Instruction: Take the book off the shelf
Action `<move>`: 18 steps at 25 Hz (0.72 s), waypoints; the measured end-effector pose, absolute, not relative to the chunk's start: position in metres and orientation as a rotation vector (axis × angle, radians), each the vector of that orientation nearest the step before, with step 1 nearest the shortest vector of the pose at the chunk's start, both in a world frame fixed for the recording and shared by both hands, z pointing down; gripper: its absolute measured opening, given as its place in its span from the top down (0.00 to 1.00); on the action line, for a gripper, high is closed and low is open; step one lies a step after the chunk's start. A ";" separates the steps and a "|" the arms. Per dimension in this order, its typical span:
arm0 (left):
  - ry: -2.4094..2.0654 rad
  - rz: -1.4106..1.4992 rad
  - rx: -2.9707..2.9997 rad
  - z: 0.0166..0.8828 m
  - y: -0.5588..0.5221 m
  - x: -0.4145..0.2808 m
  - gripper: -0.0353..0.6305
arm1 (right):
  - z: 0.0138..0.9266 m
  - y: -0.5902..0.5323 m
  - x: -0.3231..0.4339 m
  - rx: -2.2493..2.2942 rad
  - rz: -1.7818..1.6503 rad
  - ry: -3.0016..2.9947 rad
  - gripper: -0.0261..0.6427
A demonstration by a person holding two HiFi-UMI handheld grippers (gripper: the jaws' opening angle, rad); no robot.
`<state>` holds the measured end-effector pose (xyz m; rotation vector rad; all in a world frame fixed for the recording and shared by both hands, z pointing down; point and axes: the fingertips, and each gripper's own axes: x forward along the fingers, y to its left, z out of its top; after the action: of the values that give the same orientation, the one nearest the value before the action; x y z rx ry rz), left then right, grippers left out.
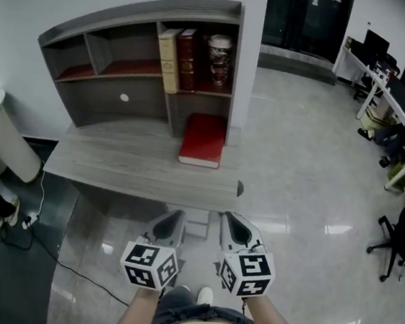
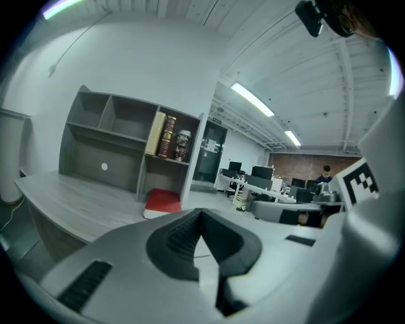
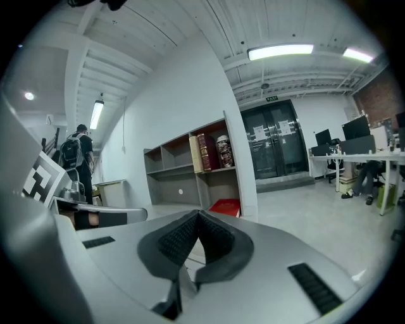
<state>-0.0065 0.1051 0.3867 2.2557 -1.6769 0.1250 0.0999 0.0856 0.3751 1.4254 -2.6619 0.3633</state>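
Both my left gripper (image 1: 170,223) and right gripper (image 1: 235,228) are fully closed and empty, short of the table's (image 1: 115,162) near edge and well apart from the shelf (image 1: 131,22). In its upper right compartment a cream book (image 1: 169,59) stands touching a dark red book (image 1: 187,59), with a patterned jar (image 1: 219,58) just beside. They look like stiff, fairly heavy hardbacks with smooth covers that may slip. I would pinch a spine near its top and tip it out. The neighbouring book and the jar crowd that grip. A red book (image 1: 203,140) lies flat below.
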 end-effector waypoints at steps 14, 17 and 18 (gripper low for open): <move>-1.761 0.125 2.208 0.380 0.087 -0.023 0.93 | 0.365 0.063 0.117 1.450 0.363 -2.695 0.95; -1.785 0.125 2.190 0.380 0.079 -0.030 0.93 | 0.366 0.057 0.116 1.443 0.360 -2.693 0.95; -1.788 0.124 2.186 0.380 0.077 -0.031 0.93 | 0.367 0.054 0.116 1.441 0.363 -2.690 0.95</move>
<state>-0.0307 0.0769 0.3805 2.1860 -1.7877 0.1241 0.1162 0.0544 0.3672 1.4409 -2.6904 0.3631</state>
